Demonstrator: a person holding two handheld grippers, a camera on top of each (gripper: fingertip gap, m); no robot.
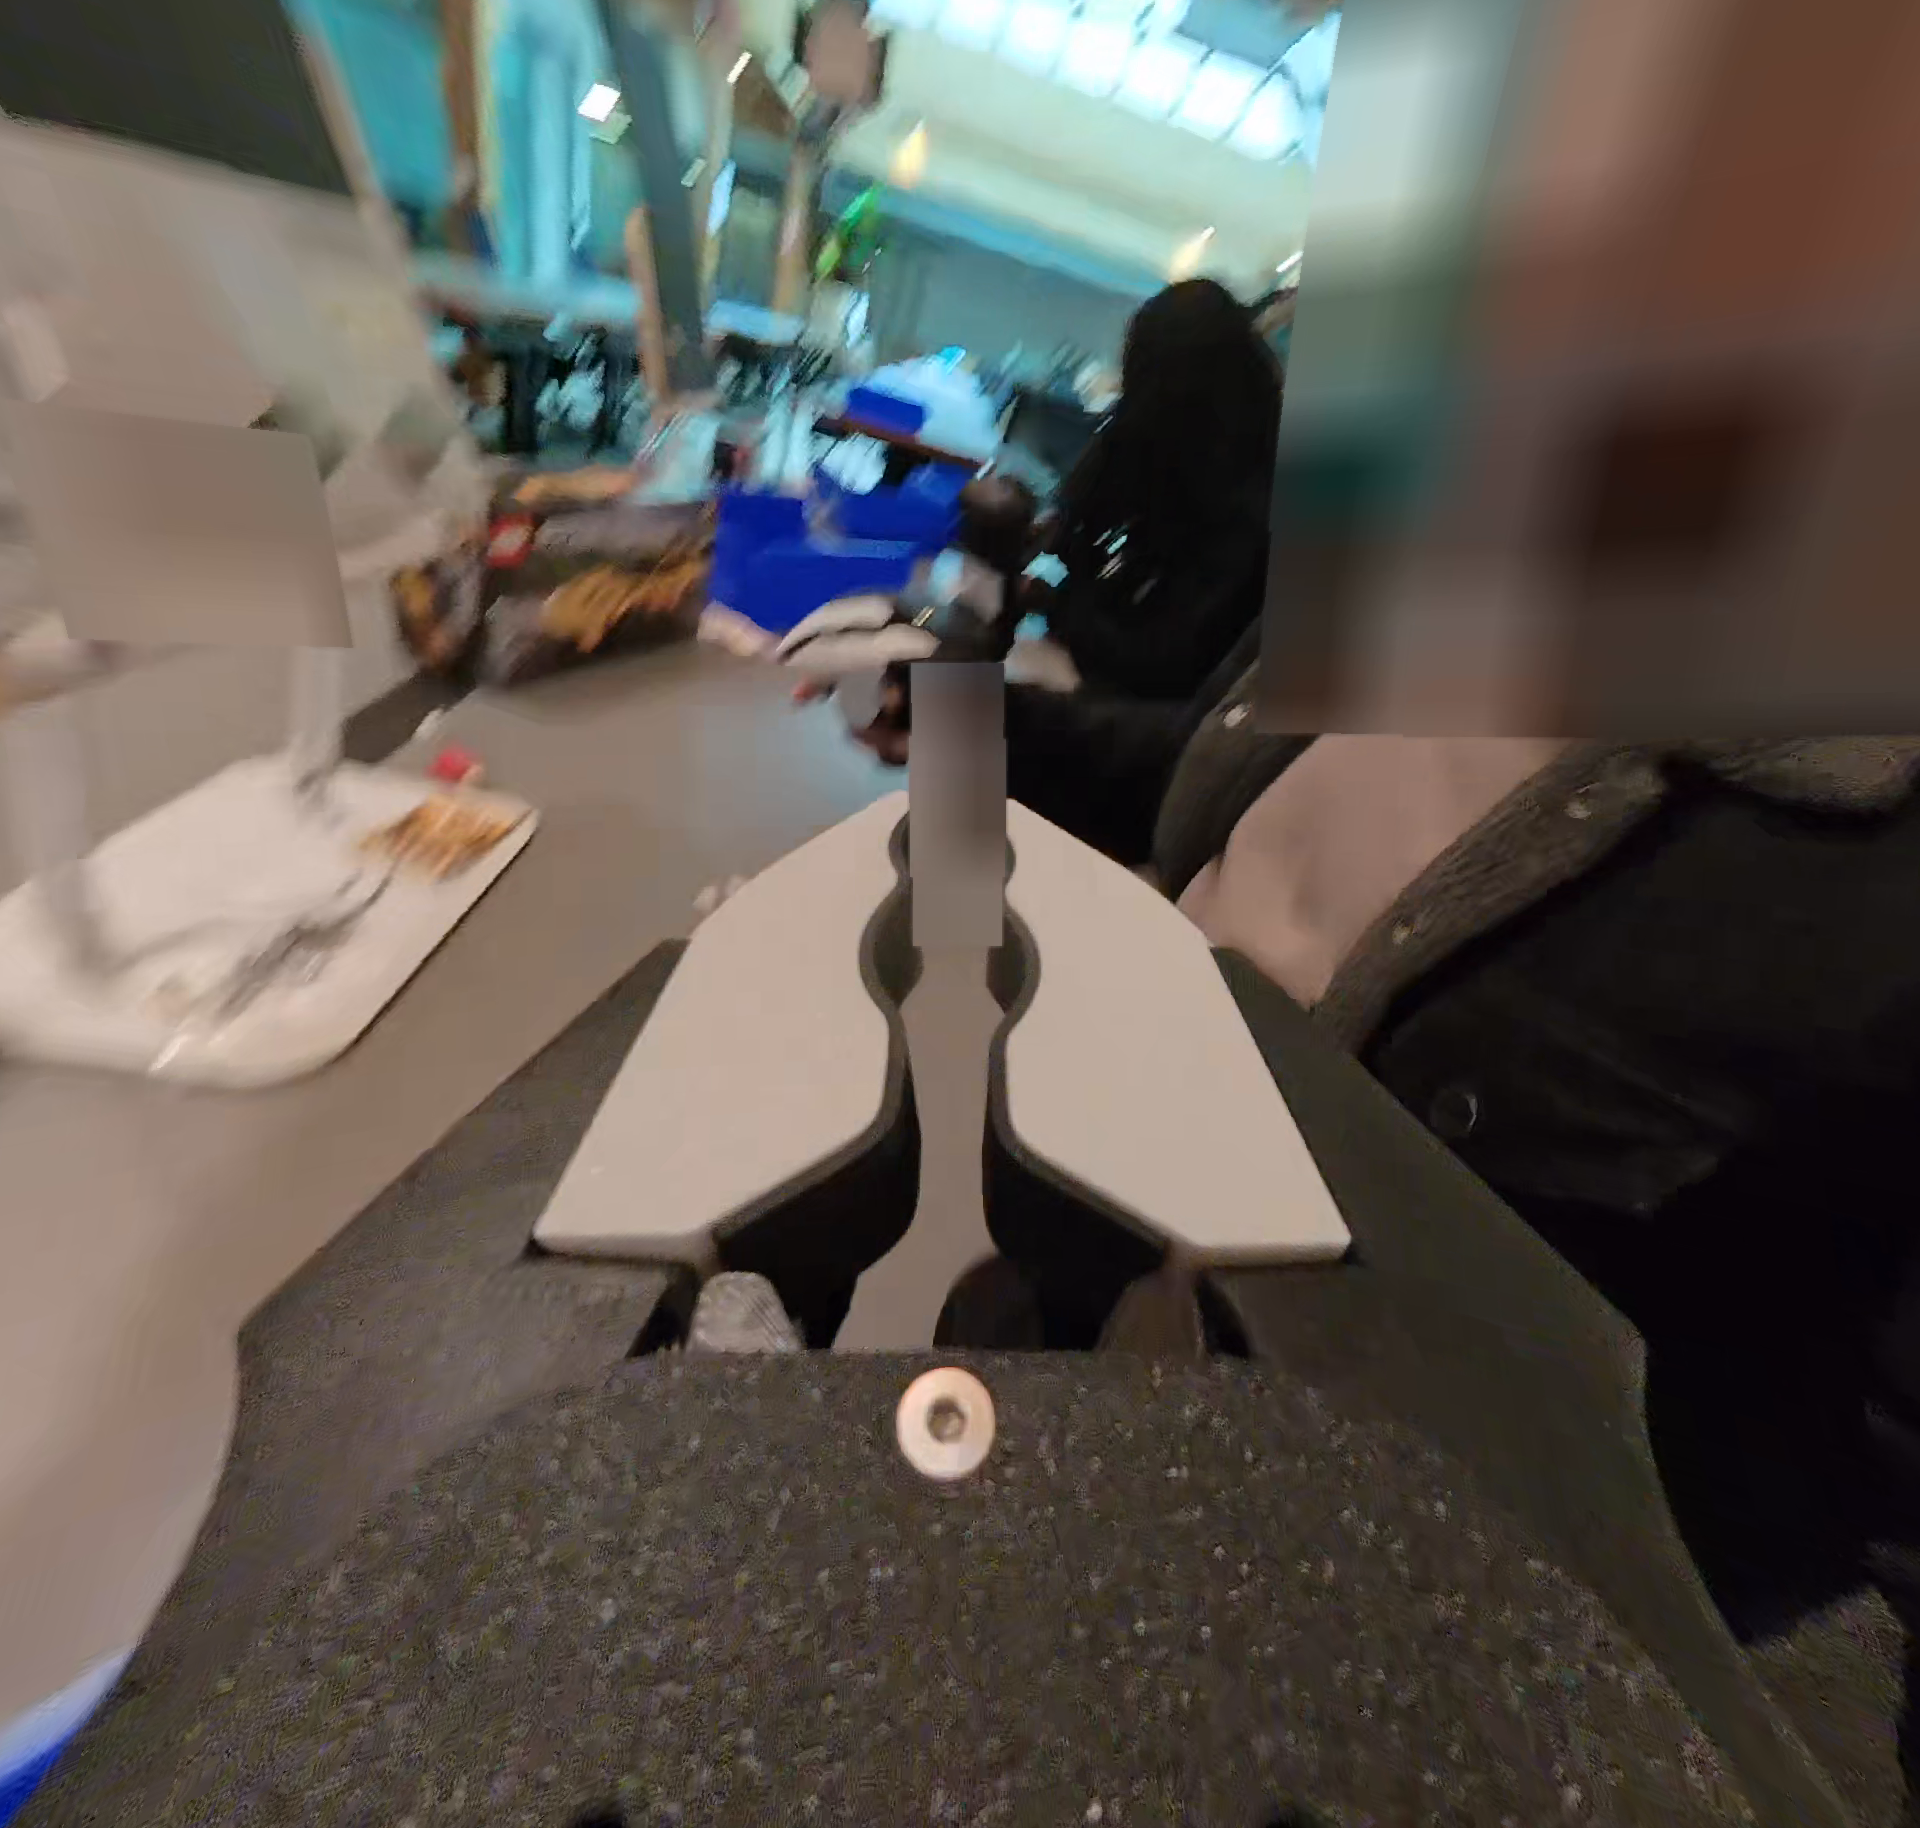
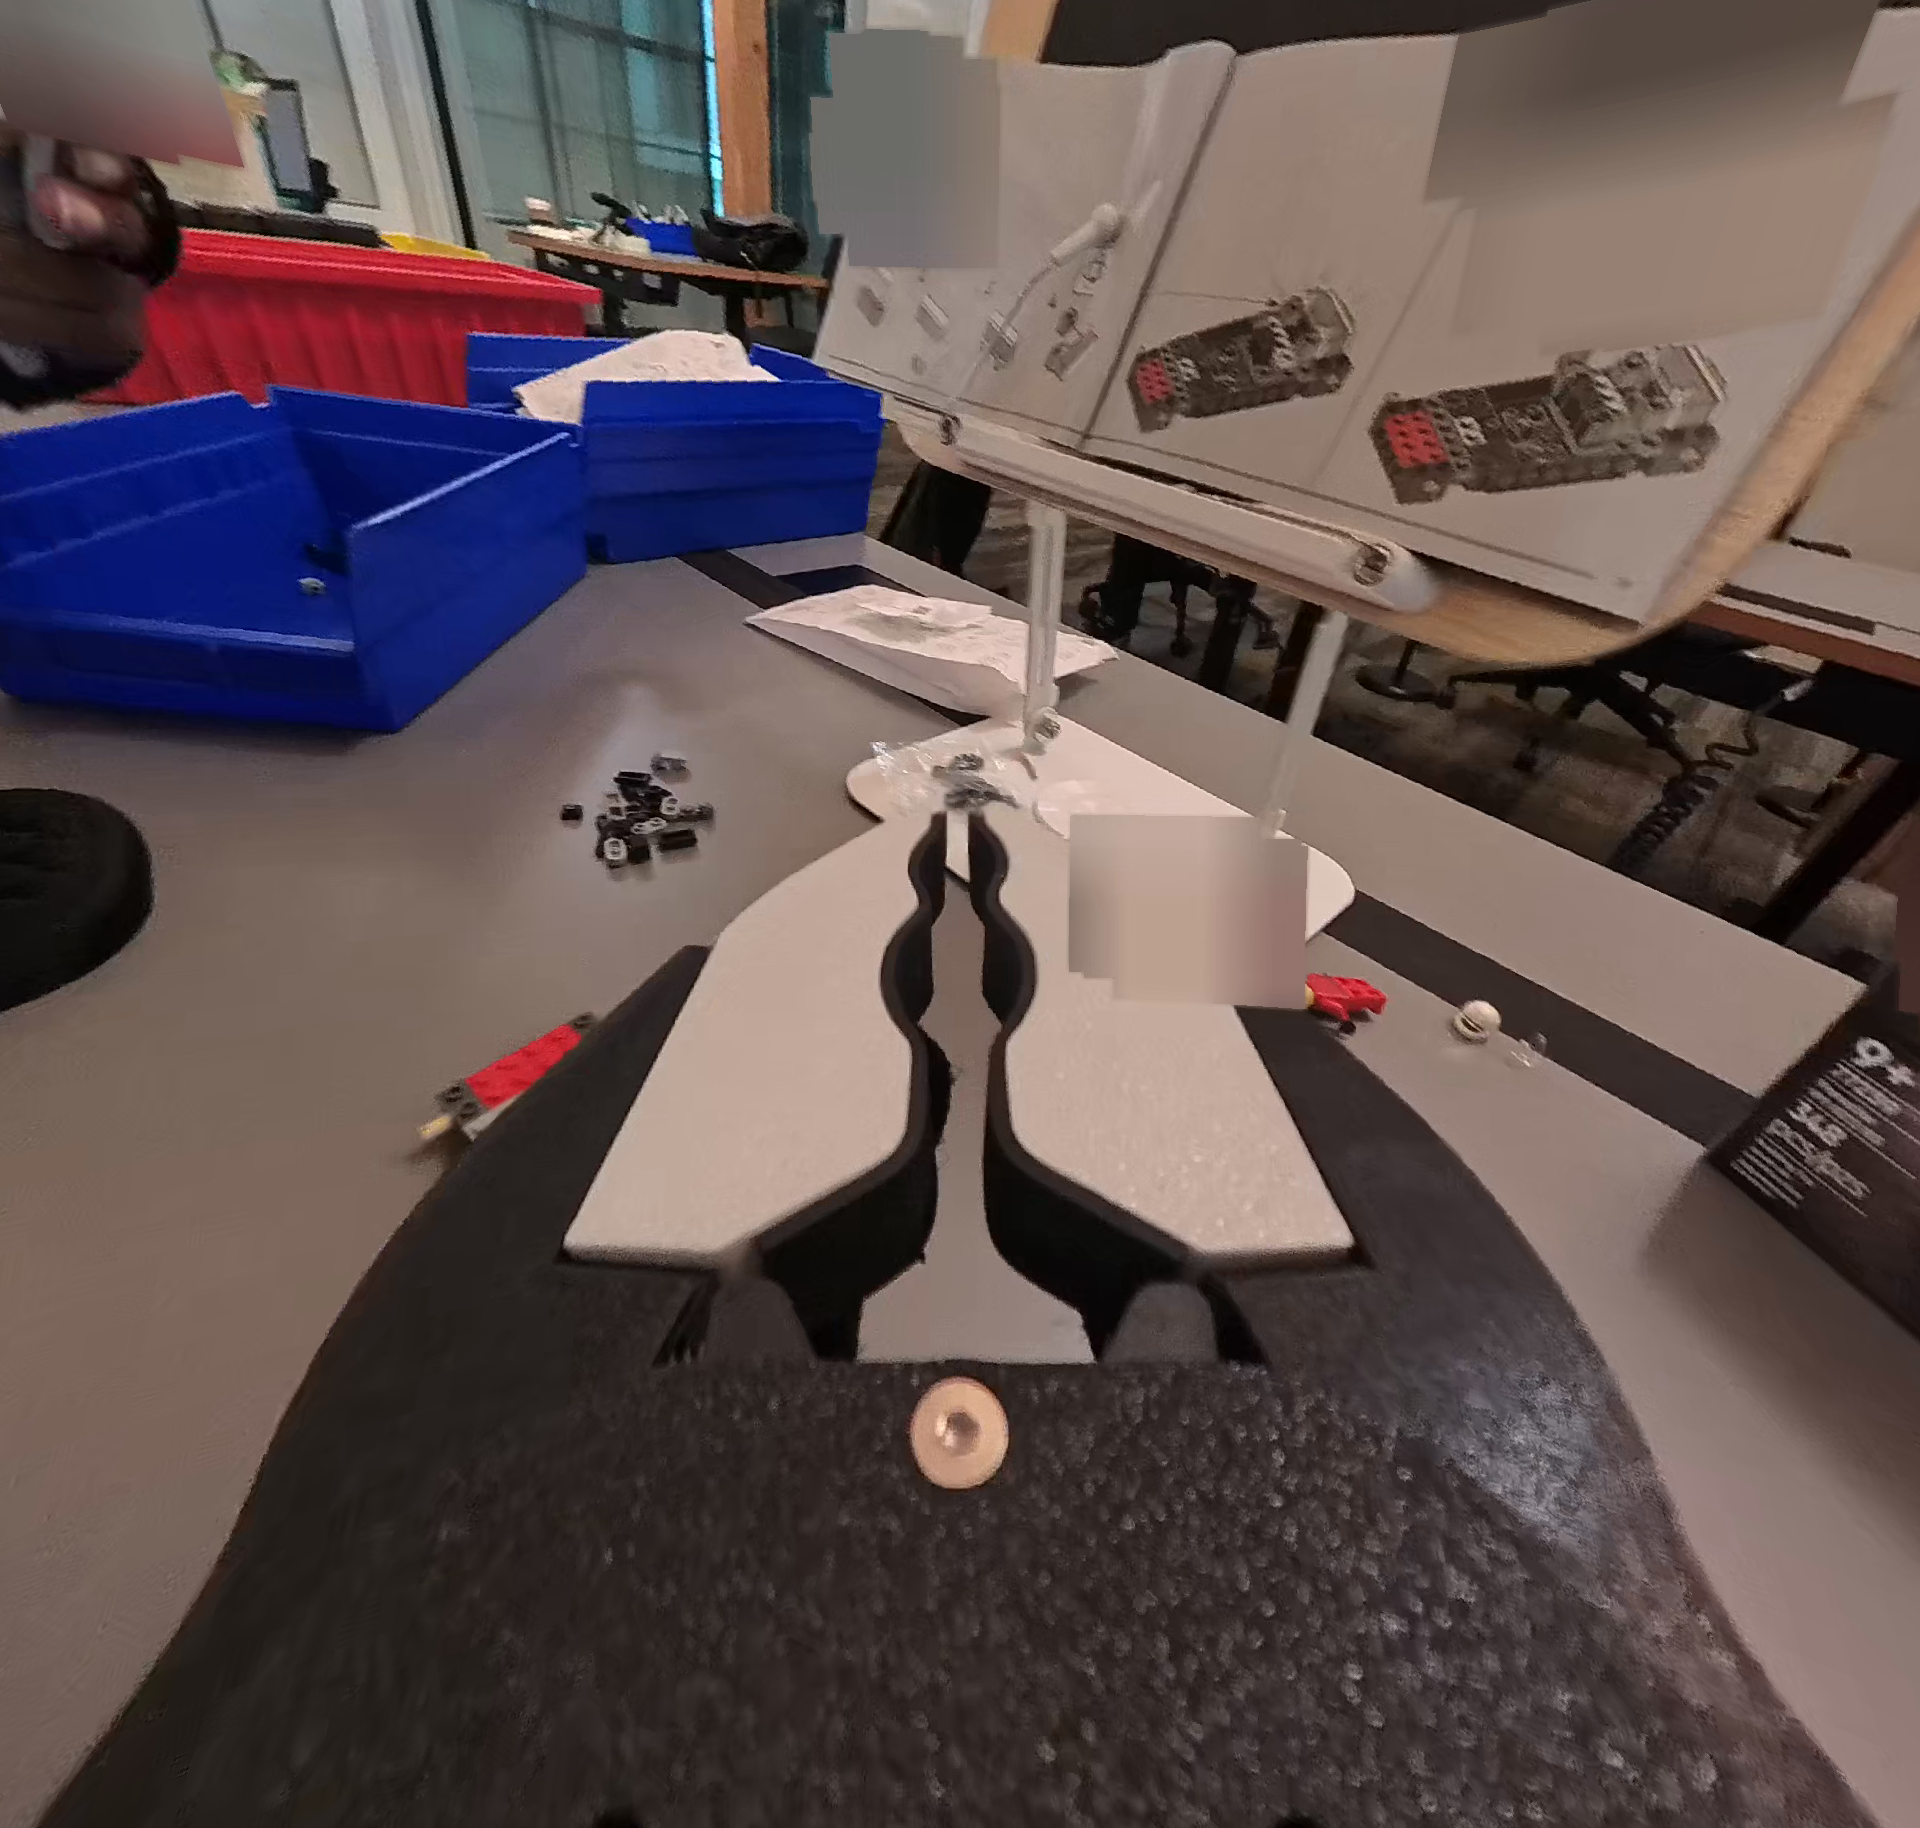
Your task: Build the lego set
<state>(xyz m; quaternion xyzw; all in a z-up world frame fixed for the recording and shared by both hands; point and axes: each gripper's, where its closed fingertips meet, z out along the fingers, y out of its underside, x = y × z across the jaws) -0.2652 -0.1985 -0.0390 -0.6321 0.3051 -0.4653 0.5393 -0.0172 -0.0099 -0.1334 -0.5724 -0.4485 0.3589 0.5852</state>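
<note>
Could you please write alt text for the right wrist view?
The right claw hovers nearly shut and empty over a grey table, aimed at an instruction booklet on a stand. Small black lego pieces and blue bins lie left.

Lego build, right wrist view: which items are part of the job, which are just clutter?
Job:
- pile of small black pieces
- red plate assembly
- red piece
- instruction booklet on its stand
- opened parts bag

Lying about:
- blue bins
- red bin
- folded paper
- black pad
</note>
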